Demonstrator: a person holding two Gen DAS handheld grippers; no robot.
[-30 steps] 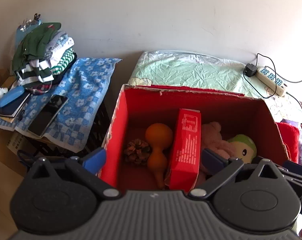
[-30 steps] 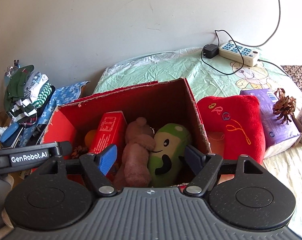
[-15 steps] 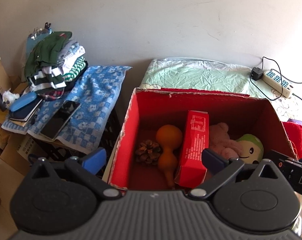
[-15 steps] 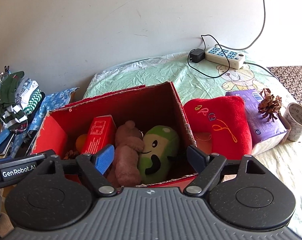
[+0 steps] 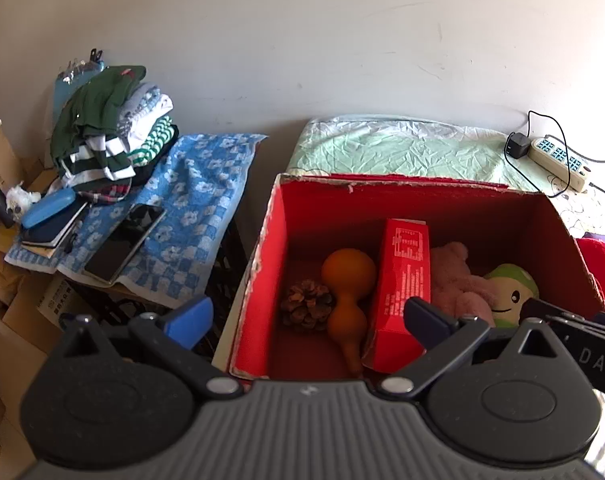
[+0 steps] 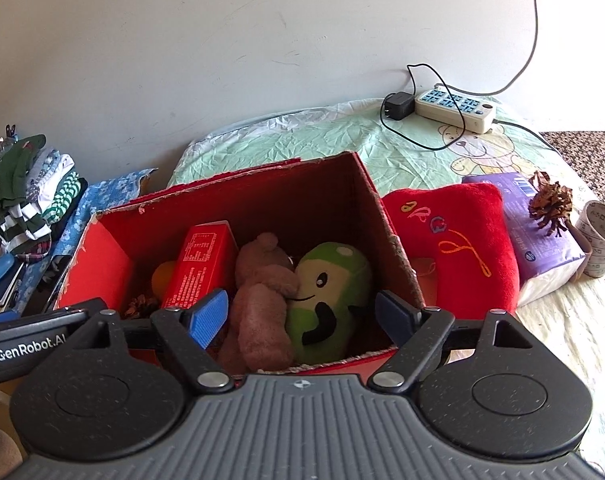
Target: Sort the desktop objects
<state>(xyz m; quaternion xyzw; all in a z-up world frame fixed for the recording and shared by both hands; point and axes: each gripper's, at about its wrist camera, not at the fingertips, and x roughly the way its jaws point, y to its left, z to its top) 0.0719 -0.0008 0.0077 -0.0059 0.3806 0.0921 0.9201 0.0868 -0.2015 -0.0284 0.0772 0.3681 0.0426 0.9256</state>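
A red cardboard box (image 5: 262, 264) (image 6: 366, 184) stands open at the table's left end. Inside lie a pine cone (image 5: 304, 306), an orange gourd (image 5: 348, 280), a red carton (image 5: 404, 276) (image 6: 202, 256), a pink plush bear (image 6: 262, 292) and a green plush toy (image 6: 330, 284). My left gripper (image 5: 308, 318) hovers open over the box's near left side. My right gripper (image 6: 302, 316) is open above the two plush toys and touches neither. To the right of the box are a red cushion (image 6: 450, 240), a purple tissue pack (image 6: 538, 236) with a second pine cone (image 6: 550, 204) on it, and a tape roll (image 6: 600, 236).
A power strip (image 6: 454, 106) with a cable lies at the back by the wall. Left of the box, a lower stand under a blue towel (image 5: 198, 208) carries folded clothes (image 5: 110, 136), a phone (image 5: 126, 248) and a blue case (image 5: 48, 208). Cardboard boxes sit below it.
Both views have drawn back a little from the box, so the side stand and the tape roll show more fully. The right gripper's jaws have spread slightly wider.
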